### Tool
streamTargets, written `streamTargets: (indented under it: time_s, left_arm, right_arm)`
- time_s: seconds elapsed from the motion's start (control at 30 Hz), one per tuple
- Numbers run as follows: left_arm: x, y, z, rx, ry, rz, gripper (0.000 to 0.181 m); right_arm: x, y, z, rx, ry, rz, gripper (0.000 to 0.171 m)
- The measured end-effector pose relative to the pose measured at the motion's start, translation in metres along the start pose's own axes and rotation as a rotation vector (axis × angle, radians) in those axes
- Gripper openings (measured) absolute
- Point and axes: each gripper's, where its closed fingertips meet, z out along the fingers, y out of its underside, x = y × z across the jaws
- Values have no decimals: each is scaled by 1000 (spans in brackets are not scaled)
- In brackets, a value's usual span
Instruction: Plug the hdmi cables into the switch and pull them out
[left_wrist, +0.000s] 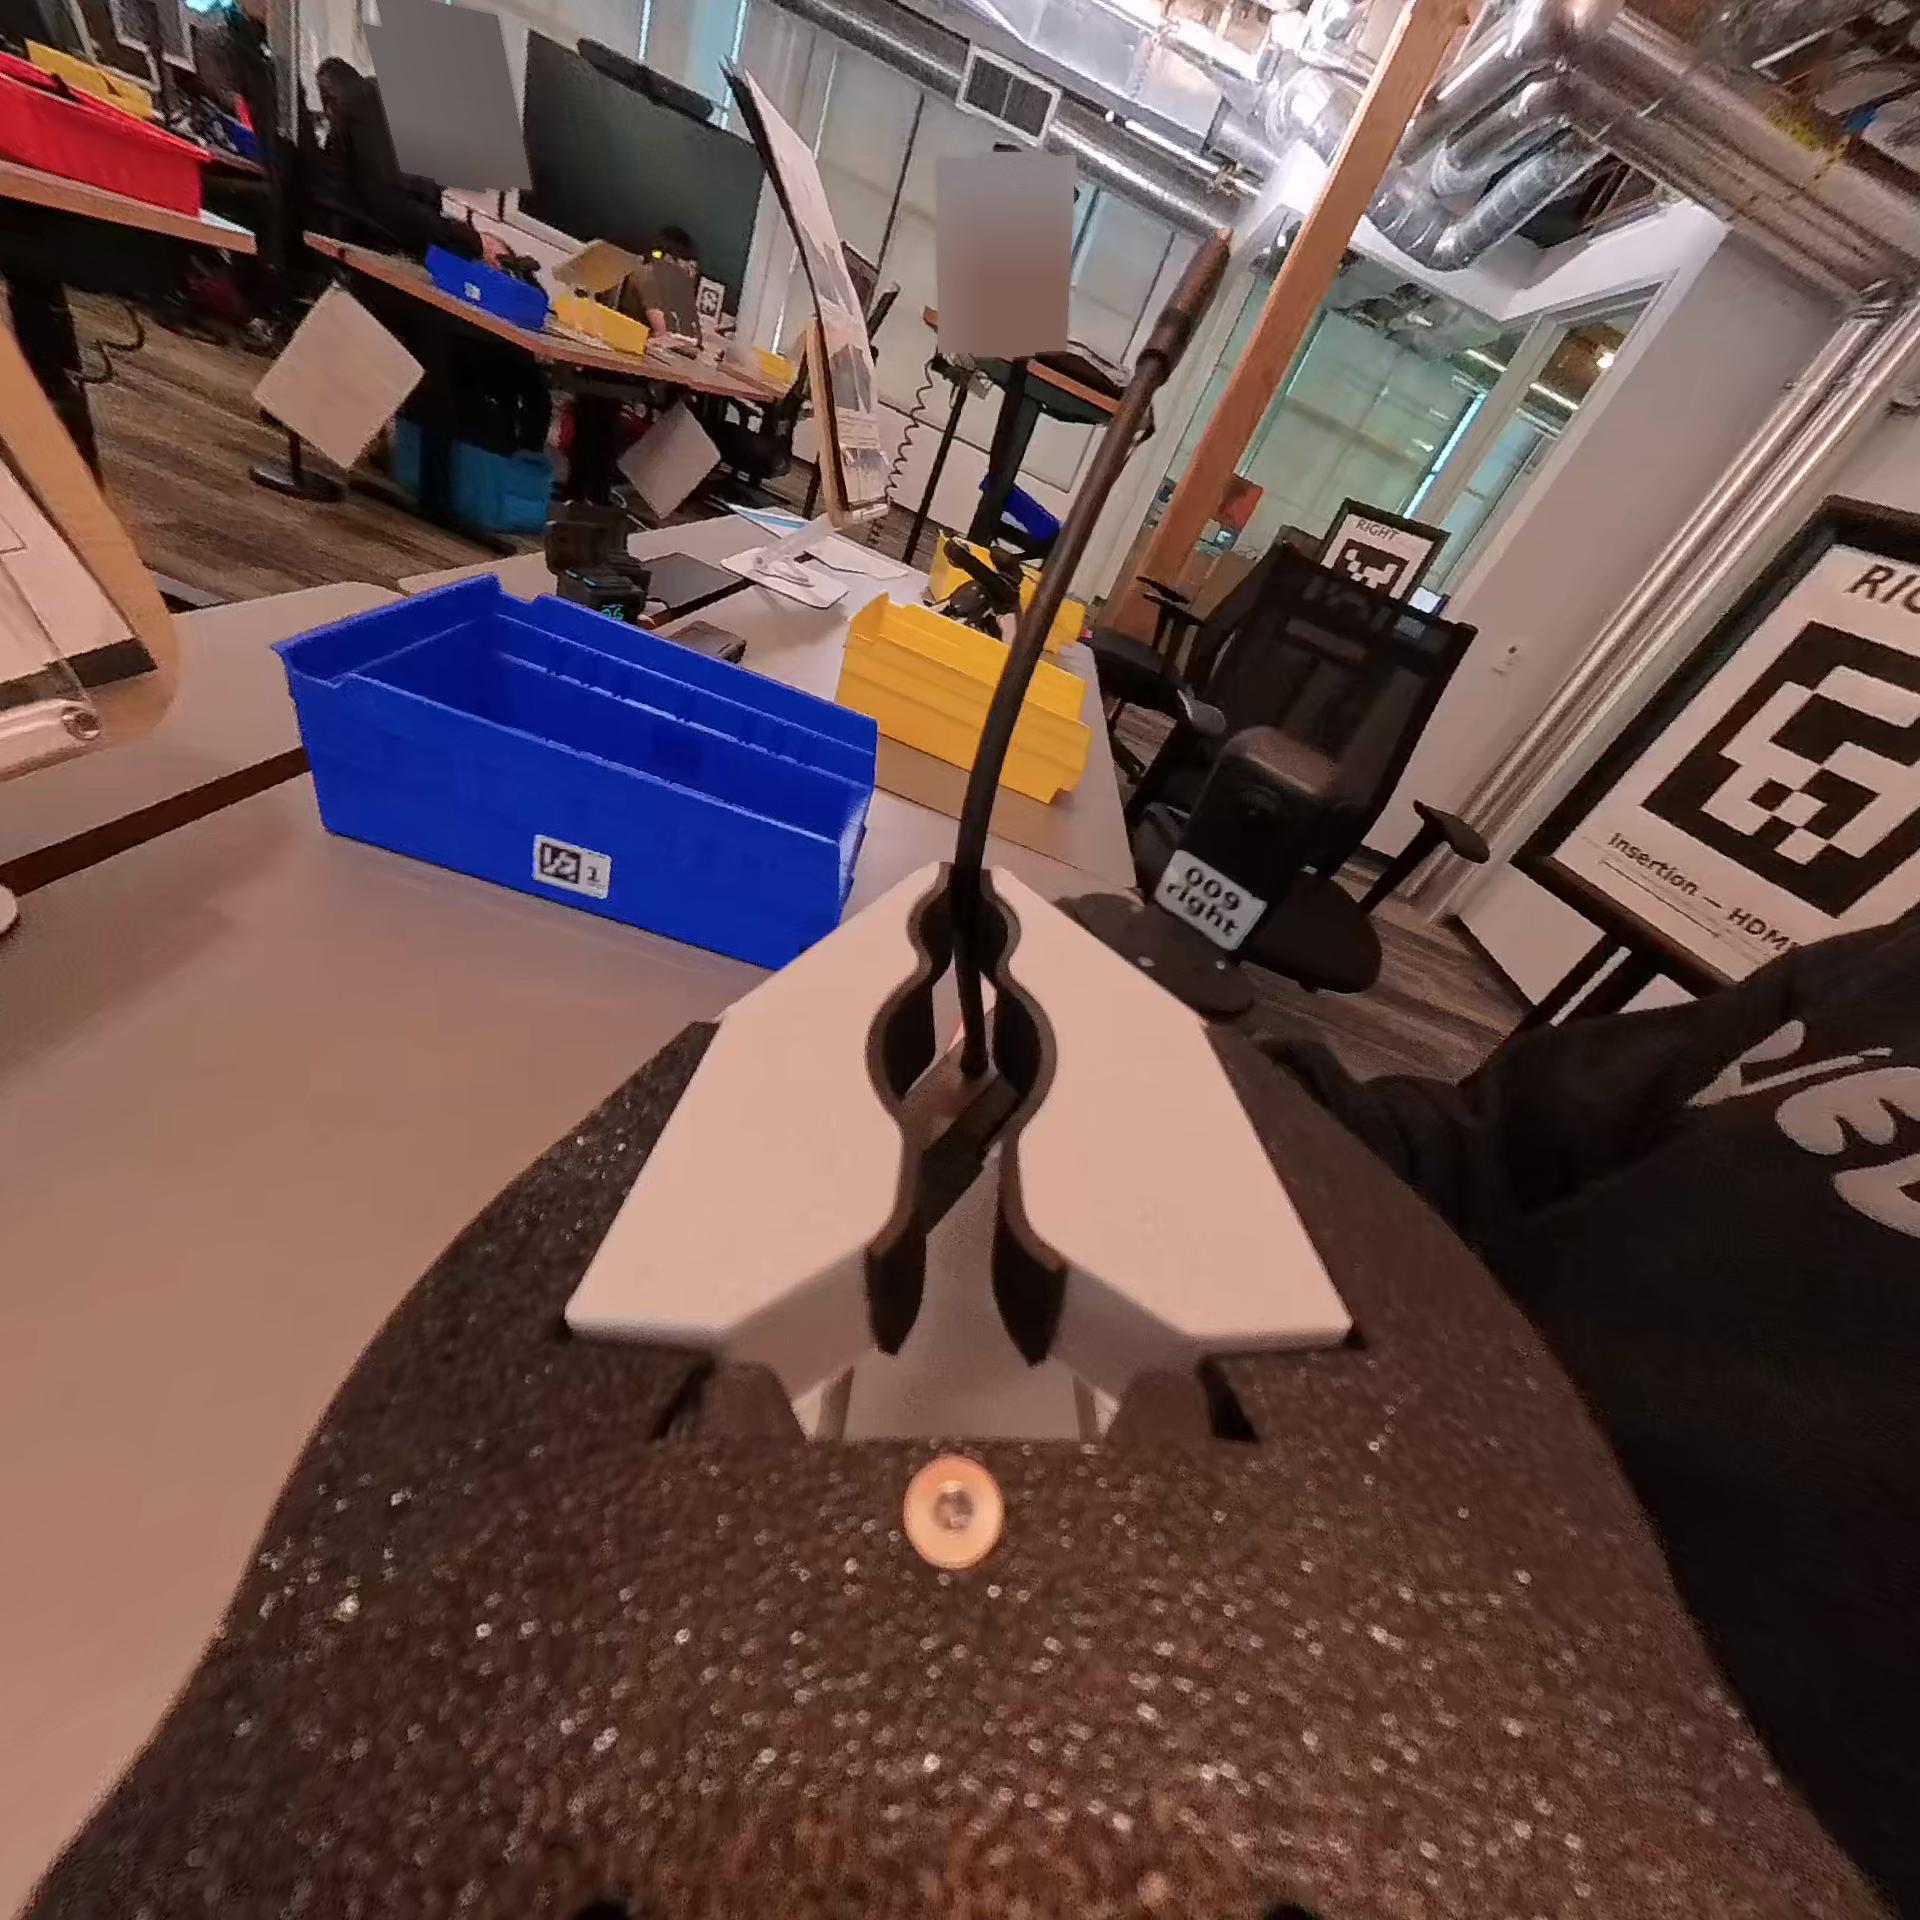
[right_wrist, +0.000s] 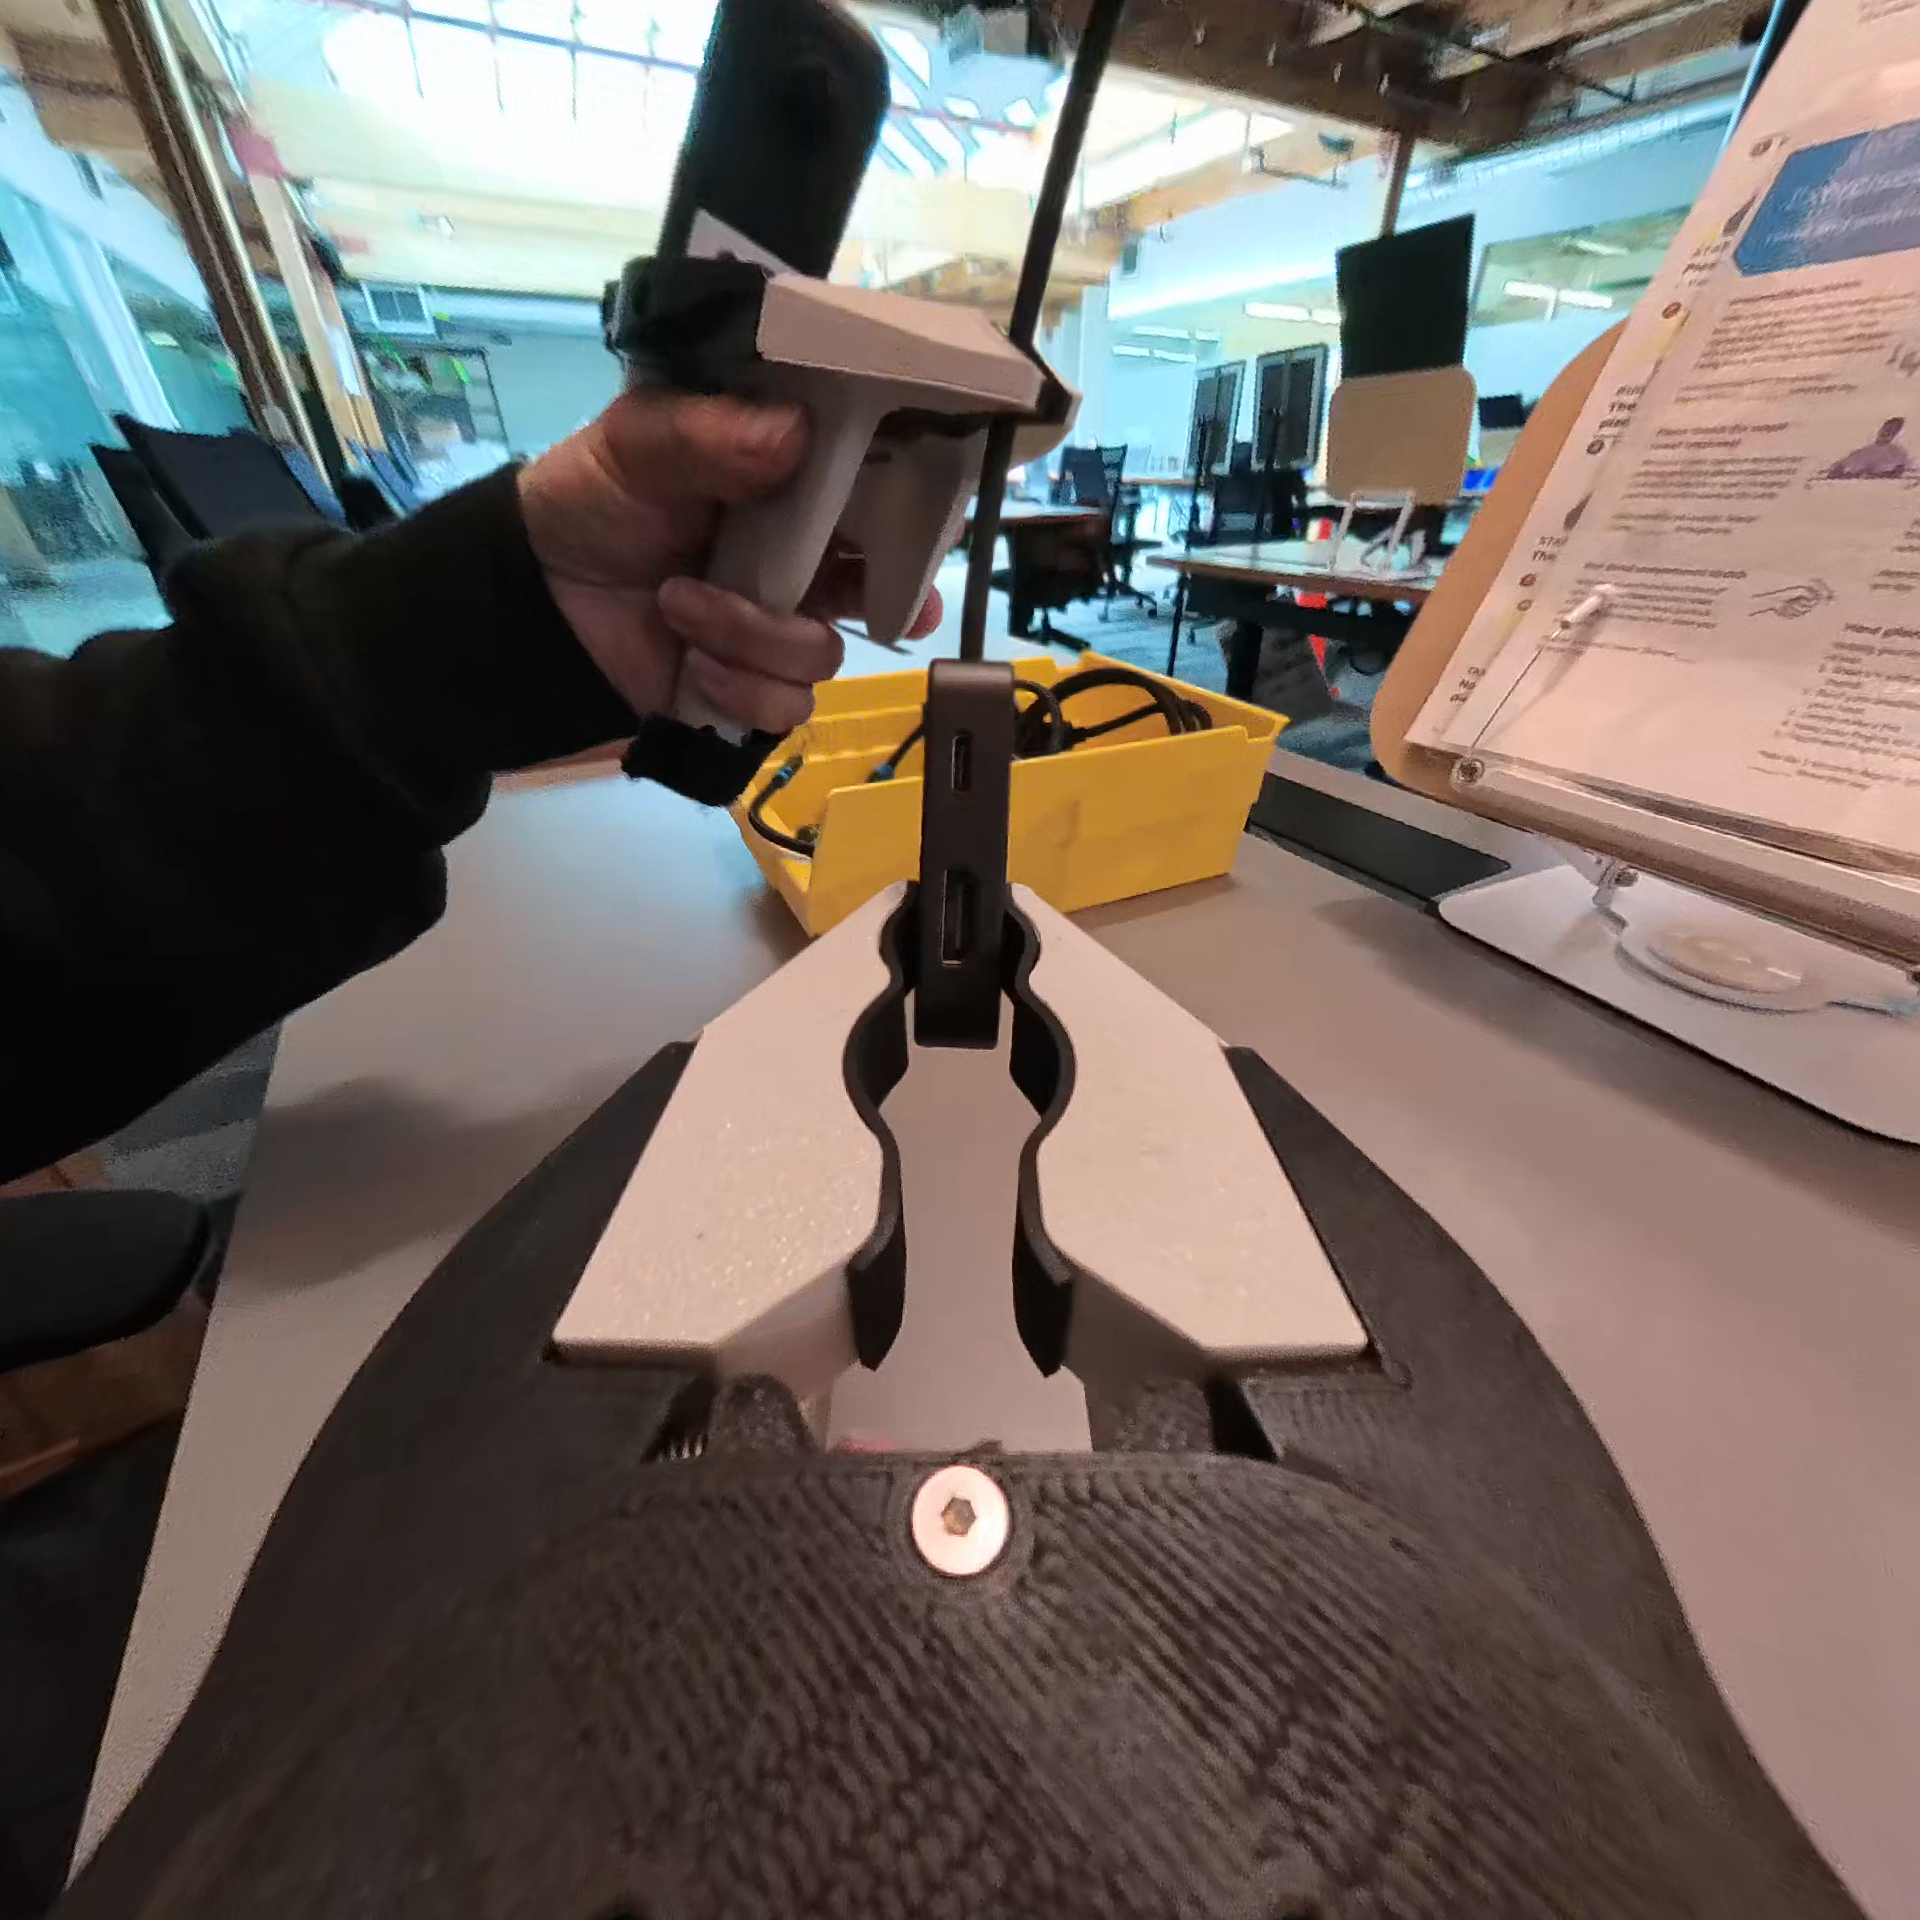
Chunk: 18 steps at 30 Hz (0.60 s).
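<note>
Centre frame of the right wrist view, we see the right gripper (right_wrist: 958, 935) clamped on the dark switch (right_wrist: 964, 831), held upright, ports facing us. Above it, upper centre, the left gripper (right_wrist: 1023, 400) in a hand (right_wrist: 665, 551) pinches the black cable (right_wrist: 982, 540). In the left wrist view, jaws narrow on the cable (left_wrist: 987, 790) mid-frame; blue bin (left_wrist: 582, 758) left, yellow bin (left_wrist: 956, 696) behind.

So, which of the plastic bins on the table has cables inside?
The yellow plastic bin behind the dark switch; the blue plastic bin looks empty.
</note>
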Motion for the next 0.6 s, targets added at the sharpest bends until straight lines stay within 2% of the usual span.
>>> streamTargets:
  time_s: [0.07, 0.17, 0.2, 0.23, 0.3, 0.4, 0.43, 0.5, 0.6]
  left_arm:
    - [-2, 5, 4, -11, -1, -5, 0]
    - [-20, 19, 0, -55, -88, -11, 2]
    - [-25, 21, -4, -53, -129, -13, 12]
    - [-28, 23, -8, -58, -168, 4, 31]
    - [-20, 28, -15, -97, -194, 119, 32]
    - [-1, 44, -13, -210, -257, 444, 41]
    - [3, 54, -9, -277, -276, 555, 49]
    - [6, 79, -5, -431, -278, 697, 54]
    - [16, 100, -2, -561, -213, 702, 51]
  right_arm:
    - [3, 7, -3, -25, -12, 42, 11]
    - [8, 13, -8, -59, -61, 151, 11]
    - [11, 14, -11, -60, -80, 225, 11]
    - [14, 14, -15, -56, -106, 311, 11]
    - [24, 6, -25, 25, -148, 491, 10]
    - [29, 1, -36, 86, -231, 684, 11]
    - [27, 1, -37, 78, -261, 711, 11]
    - [18, 3, -38, 36, -335, 730, 11]
    - [4, 16, -40, -92, -390, 585, 11]
